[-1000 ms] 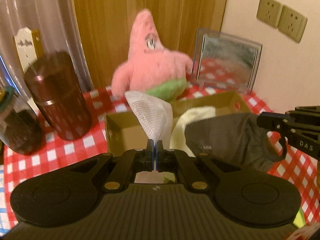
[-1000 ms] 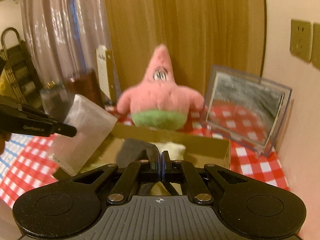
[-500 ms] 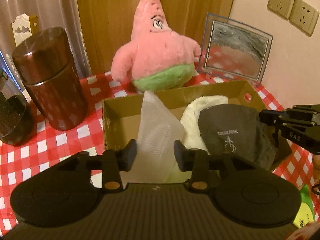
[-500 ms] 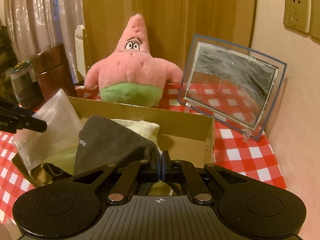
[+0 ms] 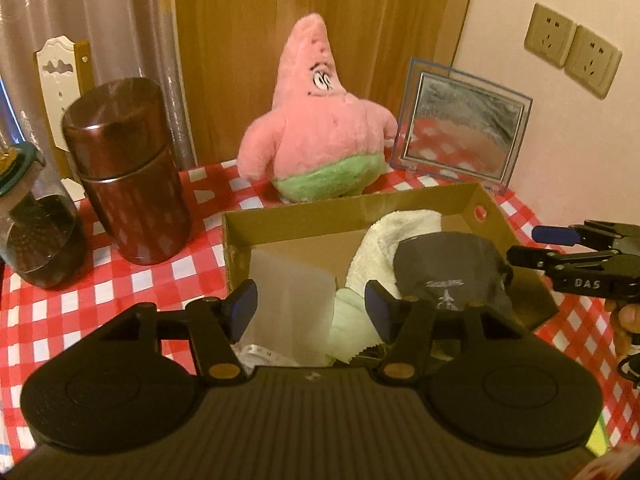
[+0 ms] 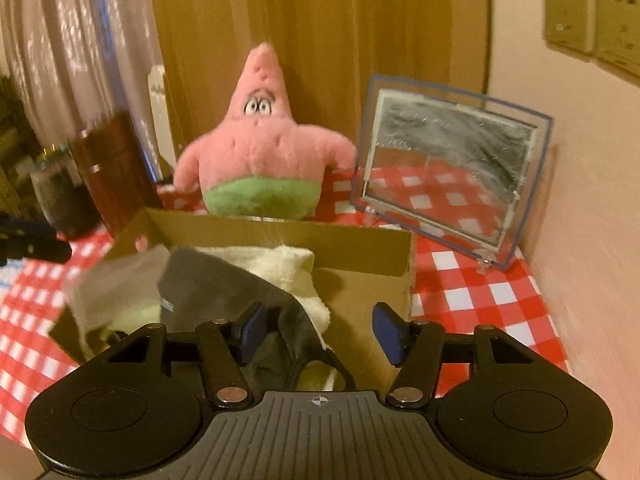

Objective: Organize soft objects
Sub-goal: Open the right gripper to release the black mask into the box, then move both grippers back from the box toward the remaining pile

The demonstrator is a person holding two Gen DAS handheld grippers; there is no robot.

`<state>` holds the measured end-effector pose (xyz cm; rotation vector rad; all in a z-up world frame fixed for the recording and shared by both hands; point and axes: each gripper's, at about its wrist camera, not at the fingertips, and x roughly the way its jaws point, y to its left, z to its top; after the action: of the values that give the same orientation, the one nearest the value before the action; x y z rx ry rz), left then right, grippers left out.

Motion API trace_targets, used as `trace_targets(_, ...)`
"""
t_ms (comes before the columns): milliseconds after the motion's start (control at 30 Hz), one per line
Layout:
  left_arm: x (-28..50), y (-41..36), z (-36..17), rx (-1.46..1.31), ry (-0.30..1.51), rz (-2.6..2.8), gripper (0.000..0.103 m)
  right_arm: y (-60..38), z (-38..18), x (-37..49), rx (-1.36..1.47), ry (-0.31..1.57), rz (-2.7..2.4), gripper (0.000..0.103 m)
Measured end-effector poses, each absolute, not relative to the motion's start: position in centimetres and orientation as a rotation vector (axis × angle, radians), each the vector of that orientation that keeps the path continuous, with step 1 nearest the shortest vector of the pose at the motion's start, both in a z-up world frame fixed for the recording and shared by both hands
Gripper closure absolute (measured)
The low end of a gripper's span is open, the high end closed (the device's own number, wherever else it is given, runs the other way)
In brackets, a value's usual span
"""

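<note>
An open cardboard box [image 5: 352, 206] [image 6: 360, 240] stands on the red checked tablecloth. In it lie a white mesh cloth [image 5: 292, 292] [image 6: 116, 280], a cream fluffy towel [image 5: 400, 232] [image 6: 288, 264] and a dark grey cloth [image 5: 448, 268] [image 6: 224, 284]. My left gripper [image 5: 312, 308] is open and empty over the box's near left part. My right gripper [image 6: 320, 330] is open and empty over the box's near right part, and shows at the right of the left wrist view [image 5: 532, 246]. A pink star plush [image 5: 320, 128] [image 6: 260, 160] stands behind the box.
A brown metal canister [image 5: 128, 172] and a glass jar [image 5: 36, 236] stand left of the box. A clear picture frame [image 5: 460, 124] [image 6: 448, 168] leans at the back right by the wall with sockets [image 5: 572, 54]. A wooden panel and curtain are behind.
Both grippers have opened. The left one let the white mesh cloth drop into the box; the right one let go of the dark grey cloth, which now lies on the towel.
</note>
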<state>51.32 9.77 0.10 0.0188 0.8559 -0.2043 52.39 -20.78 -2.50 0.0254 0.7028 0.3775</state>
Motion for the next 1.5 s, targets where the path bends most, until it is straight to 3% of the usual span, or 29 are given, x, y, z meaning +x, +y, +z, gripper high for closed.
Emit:
trace_targets(733, 31.2, 9.2, 10.3, -0.065, 0.691, -0.106, 0.041, -21.3, 7.0, 31.8, 0.098, 0.596, 0.503, 0.040)
trace_targets(1167, 19.5, 8.4, 8.6, -0.186, 0.660, -0.022, 0.038, -23.1, 5.5, 22.2, 0.121, 0.635, 0.475, 0.039)
trace_targets(1500, 15.4, 7.7, 6.0, -0.187, 0.717, 0.050, 0.035, -22.9, 5.0, 19.5, 0.103, 0.652, 0.481, 0.039)
